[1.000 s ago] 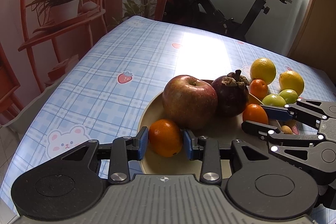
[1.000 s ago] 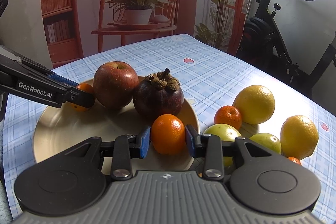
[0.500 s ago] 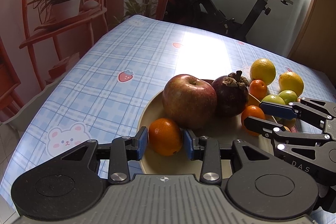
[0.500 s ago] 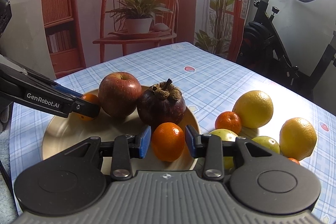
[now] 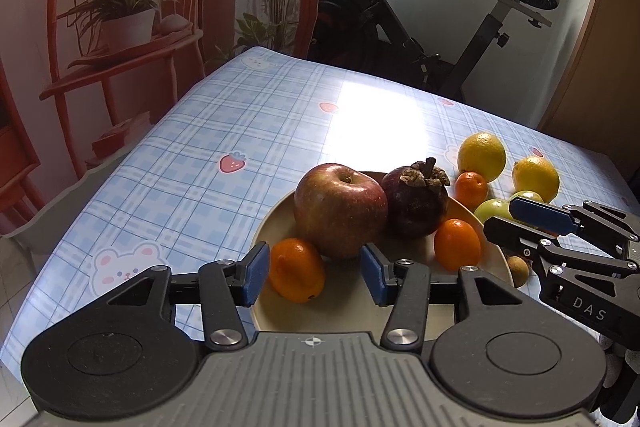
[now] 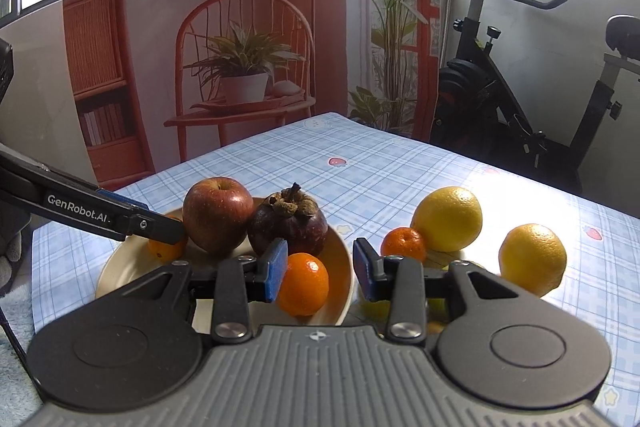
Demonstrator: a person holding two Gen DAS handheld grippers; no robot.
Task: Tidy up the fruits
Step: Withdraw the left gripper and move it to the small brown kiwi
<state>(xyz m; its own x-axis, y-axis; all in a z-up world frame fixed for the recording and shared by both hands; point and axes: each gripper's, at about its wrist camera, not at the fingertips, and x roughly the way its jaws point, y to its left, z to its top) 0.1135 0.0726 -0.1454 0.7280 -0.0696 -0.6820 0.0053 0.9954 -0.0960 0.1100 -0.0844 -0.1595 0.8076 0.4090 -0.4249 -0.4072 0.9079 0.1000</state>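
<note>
A beige plate holds a red apple, a dark mangosteen and two tangerines. My left gripper straddles the near tangerine, which rests on the plate. Its jaws are opening, and the right pad stands clear of the fruit. My right gripper is open with nothing between its pads. The second tangerine lies on the plate just beyond its left pad. In the left wrist view the right gripper hovers at the plate's right rim.
On the blue checked tablecloth right of the plate lie two yellow citrus fruits, a small tangerine, green fruits and a small brown fruit. An exercise bike stands beyond the table's far edge.
The left jaws have widened off the near tangerine. The right gripper, earlier shut on the second tangerine, has drawn back and up, leaving it on the plate.
</note>
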